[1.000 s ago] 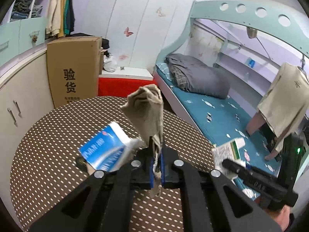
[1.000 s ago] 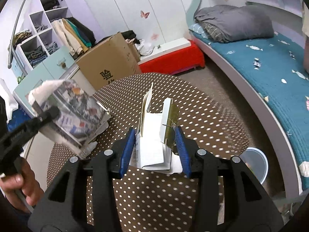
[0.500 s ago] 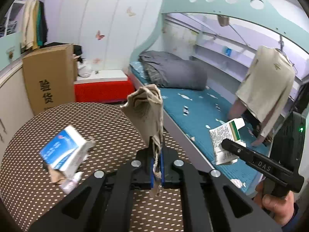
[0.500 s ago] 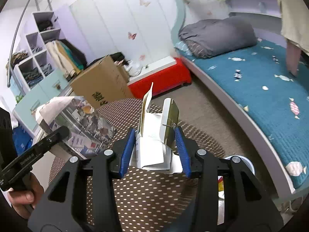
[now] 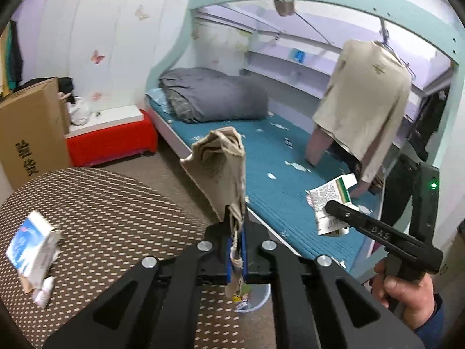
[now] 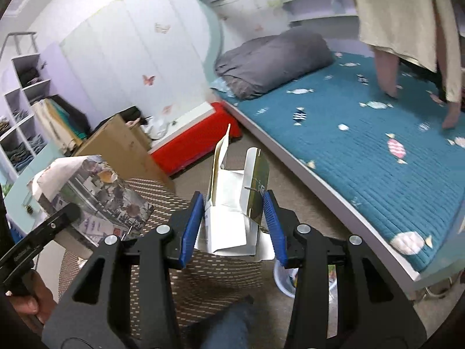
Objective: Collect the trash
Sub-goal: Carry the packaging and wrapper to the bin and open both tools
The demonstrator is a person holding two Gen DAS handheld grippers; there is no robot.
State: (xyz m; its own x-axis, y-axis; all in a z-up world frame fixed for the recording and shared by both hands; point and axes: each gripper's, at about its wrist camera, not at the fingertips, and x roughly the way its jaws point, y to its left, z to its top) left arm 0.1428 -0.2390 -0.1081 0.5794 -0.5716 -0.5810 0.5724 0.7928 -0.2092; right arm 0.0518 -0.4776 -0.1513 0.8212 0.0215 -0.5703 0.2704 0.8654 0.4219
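My left gripper [image 5: 237, 250] is shut on a crumpled sheet of brownish paper [image 5: 223, 171] that stands up from its jaws; from the right wrist view the same paper [image 6: 87, 195] shows a printed side, with the left gripper [image 6: 71, 210] under it. Between the blue pads of my right gripper [image 6: 232, 218], which is shut, sits a torn-open white carton [image 6: 235, 212]; in the left wrist view that carton [image 5: 328, 200] shows green print. A small pale bin [image 6: 284, 279] stands on the floor just below the table's edge. A blue and white box [image 5: 29, 241] lies on the round dotted table [image 5: 116, 218].
A bed with a teal mattress [image 5: 284, 192] and a grey duvet [image 5: 215, 101] runs along the right. A beige garment [image 5: 363, 104] hangs over it. A cardboard box [image 5: 29, 133] and a red bench [image 5: 110, 142] stand behind the table. A knee in jeans [image 6: 229, 325] is low in view.
Both grippers have swung right from over the table toward its edge by the bed, each still holding its trash. The bin has come into view; the blue box has slid left.
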